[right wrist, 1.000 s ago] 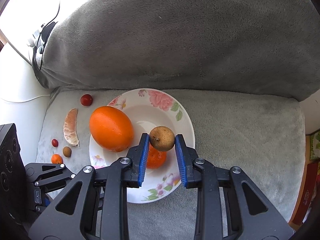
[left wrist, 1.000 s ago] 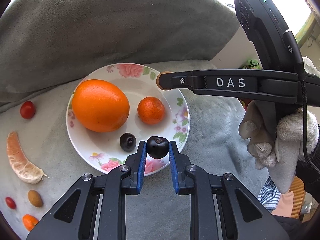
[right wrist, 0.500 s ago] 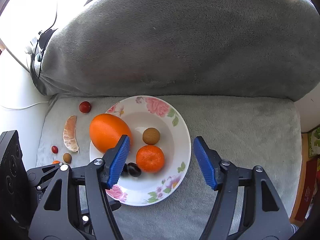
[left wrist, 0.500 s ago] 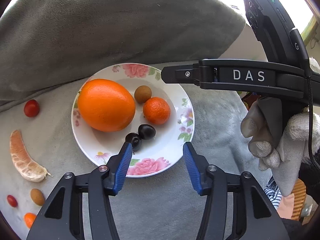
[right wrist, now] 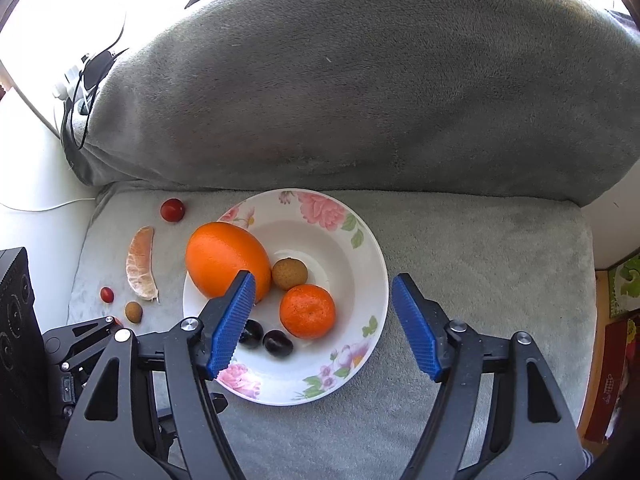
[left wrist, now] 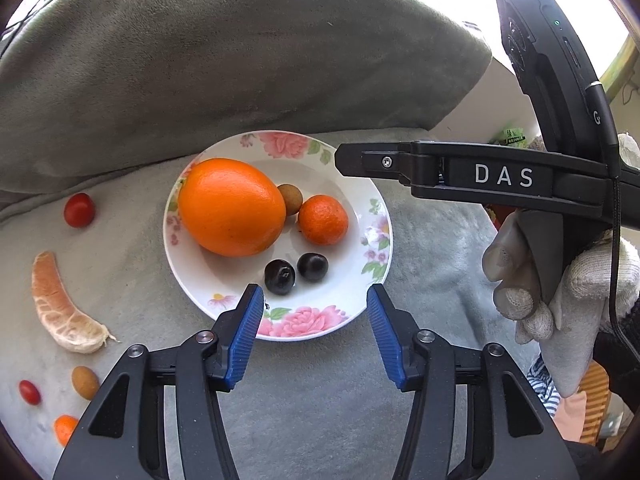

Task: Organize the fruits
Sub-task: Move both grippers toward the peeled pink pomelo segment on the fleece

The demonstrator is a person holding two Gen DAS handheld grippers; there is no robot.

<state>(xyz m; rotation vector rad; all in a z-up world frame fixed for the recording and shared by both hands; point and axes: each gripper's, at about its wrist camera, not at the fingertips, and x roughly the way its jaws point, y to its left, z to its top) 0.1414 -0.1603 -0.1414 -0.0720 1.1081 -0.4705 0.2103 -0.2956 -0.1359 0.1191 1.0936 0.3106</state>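
A white flowered plate [left wrist: 332, 168] on grey plush holds a big orange [left wrist: 230, 206], a mandarin [left wrist: 323, 219], a brown longan [left wrist: 290, 199] and two dark cherries [left wrist: 280, 276] side by side. My left gripper [left wrist: 315, 294] hovers open over the plate's near rim with nothing between its blue pads. In the right wrist view my right gripper [right wrist: 323, 280] is above the plate [right wrist: 332, 240], jaws opening and empty. The longan [right wrist: 289, 274] and mandarin [right wrist: 307, 311] lie below the gap, and the left pad covers part of the orange [right wrist: 224, 258].
Left of the plate on the plush lie a cherry tomato [left wrist: 79, 210], a peeled mandarin segment [left wrist: 60, 308], another longan [left wrist: 85, 382], a small tomato [left wrist: 29, 392] and a small orange fruit [left wrist: 64, 428]. A big grey cushion [left wrist: 240, 60] rises behind. A gloved hand [left wrist: 560, 280] holds the right gripper.
Both grippers went from shut to open. The dark cherry left my left pads and the longan left my right pads. Both now lie on the plate.
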